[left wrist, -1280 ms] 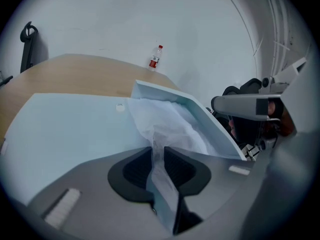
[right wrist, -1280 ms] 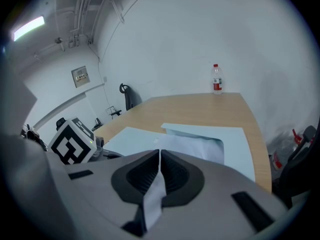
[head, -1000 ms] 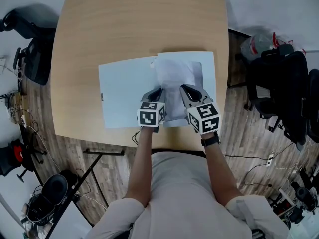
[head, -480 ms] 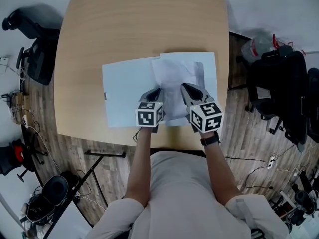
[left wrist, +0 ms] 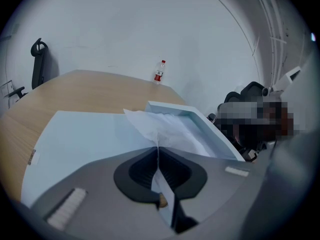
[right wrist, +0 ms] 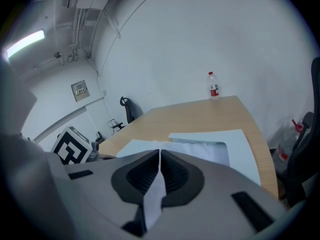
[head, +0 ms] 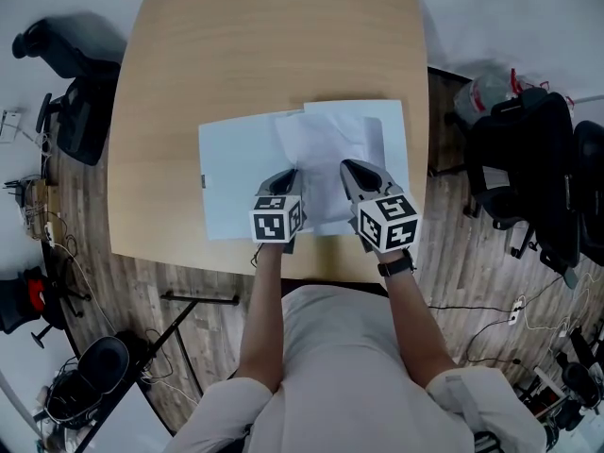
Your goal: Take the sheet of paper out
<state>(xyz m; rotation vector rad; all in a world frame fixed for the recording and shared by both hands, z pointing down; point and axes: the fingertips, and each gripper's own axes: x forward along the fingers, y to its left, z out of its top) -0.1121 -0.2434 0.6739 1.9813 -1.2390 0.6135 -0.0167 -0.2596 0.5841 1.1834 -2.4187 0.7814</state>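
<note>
A pale blue folder [head: 236, 173] lies open on the wooden table [head: 245, 55]. A crumpled white sheet of paper [head: 316, 144] sticks out leftward from the folder's right-hand pocket [head: 392, 130]. My left gripper [head: 288, 179] is shut on the sheet's near edge, and the paper [left wrist: 167, 129] rises in a ridge out of the closed jaws [left wrist: 158, 151]. My right gripper [head: 353, 170] is shut on a thin pale strip [right wrist: 159, 181], apparently the pocket's near edge. In the right gripper view, the folder [right wrist: 237, 144] lies just beyond the jaws.
A water bottle [left wrist: 159, 72] with a red label stands at the table's far edge [right wrist: 213, 86]. Black office chairs stand to the left [head: 75, 111] and right [head: 538, 177] of the table. Cables and stands lie on the floor at lower left [head: 85, 376].
The white sheet has slid left, further out of the pocket and over the folder's left half. My left gripper has drifted slightly left with it; the right gripper has held its place.
</note>
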